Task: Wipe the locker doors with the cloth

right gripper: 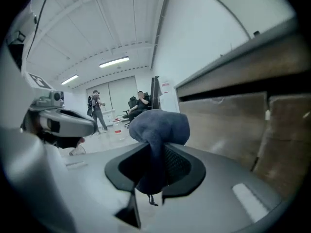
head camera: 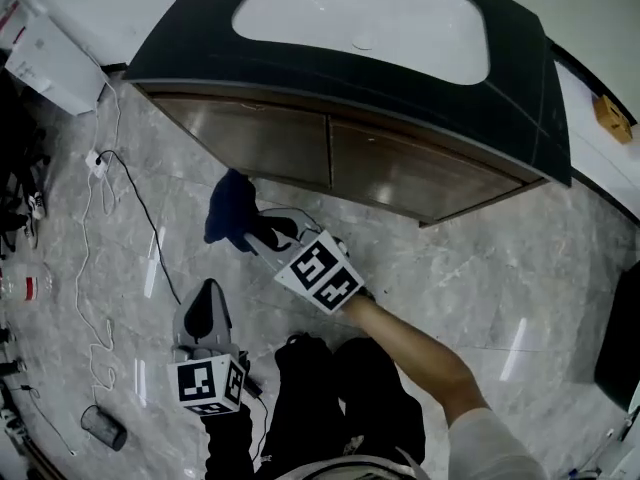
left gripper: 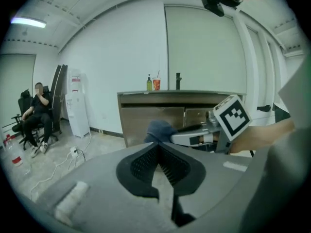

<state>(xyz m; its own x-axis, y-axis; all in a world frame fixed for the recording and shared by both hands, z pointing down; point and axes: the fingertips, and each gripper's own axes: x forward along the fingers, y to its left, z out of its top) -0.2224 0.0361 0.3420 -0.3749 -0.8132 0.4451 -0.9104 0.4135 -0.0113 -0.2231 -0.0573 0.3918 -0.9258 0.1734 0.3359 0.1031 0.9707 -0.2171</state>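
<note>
Spreading under both grippers: grey marbled floor (head camera: 470, 278), glossy, with light streaks.

Cabinet (head camera: 520, 78) stands ahead of both grippers. It has a dark top with a white inset (head camera: 360, 13) and a brown front.

Locker doors: two brown panels side by side on the front. The left door (head camera: 250, 138) is straight beyond the right gripper's tips, and the right door (head camera: 420, 173) lies off to that gripper's right. In the right gripper view the door faces run along the jaws' right side.

Right gripper (right gripper: 155, 154): jaws clenched on the cloth, pads pressing it from both sides. It is held out toward the foot of the left door, with the marker cube behind the jaws.

Left gripper (left gripper: 158, 149): jaws closed together, nothing between them. It sits lower and further back from the cabinet, with the right gripper ahead of it and to its right.

Cloth (right gripper: 160, 125): dark blue, bunched. A rounded wad bulges past the right gripper's tips and a tail hangs down through the jaws. It is near the left door's lower edge; contact cannot be told.

White appliance (head camera: 55, 63): on the floor far left of the left gripper, against the wall.

White cable (head camera: 100, 268): trails over the floor left of the left gripper.

Dark cup (head camera: 103, 428): lying on the floor behind and left of the left gripper.

Green bottle (left gripper: 149, 83) and red cup (left gripper: 156, 84): on the cabinet top, above and ahead of the left gripper's jaws.
</note>
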